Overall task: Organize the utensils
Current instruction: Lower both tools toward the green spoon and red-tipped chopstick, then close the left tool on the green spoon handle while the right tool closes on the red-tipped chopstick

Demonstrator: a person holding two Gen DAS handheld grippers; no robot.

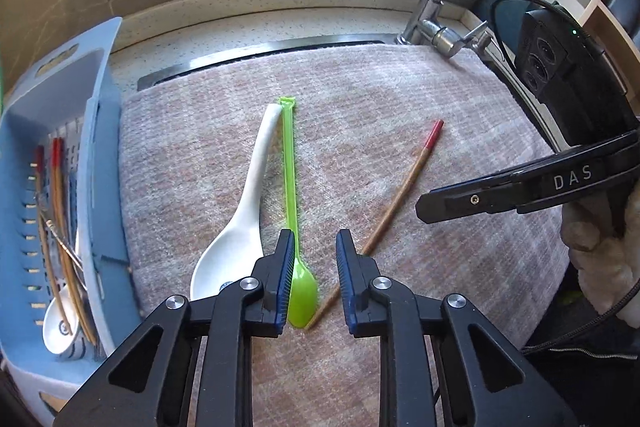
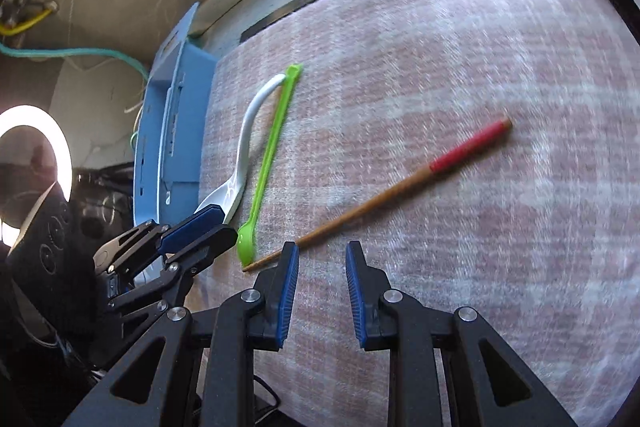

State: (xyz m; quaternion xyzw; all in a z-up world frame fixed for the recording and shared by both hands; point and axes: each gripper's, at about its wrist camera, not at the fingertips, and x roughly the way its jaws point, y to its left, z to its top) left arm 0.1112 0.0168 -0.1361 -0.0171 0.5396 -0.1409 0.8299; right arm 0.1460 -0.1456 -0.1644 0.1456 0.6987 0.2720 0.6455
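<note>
The blue tray (image 1: 100, 163) already held chopsticks and a spoon. A white spoon (image 1: 240, 227), green spoon (image 1: 290, 187) and one chopstick (image 1: 404, 187) lay unsorted on the mat (image 1: 400, 107). The left hand-held gripper (image 1: 312, 279) and right hand-held gripper (image 2: 322, 291) stood wide and empty.

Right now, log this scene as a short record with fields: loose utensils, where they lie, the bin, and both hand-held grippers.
surface: checked cloth over the sink
loose utensils: white spoon, green spoon, red-tipped chopstick
layout: the spoons lie side by side; the chopstick's thin end meets the green spoon's bowl
bin: blue organizer left of the cloth, already holding chopsticks and a white spoon
left hand-held gripper: open, above the green spoon's bowl
right hand-held gripper: open, near the chopstick's thin end
</note>
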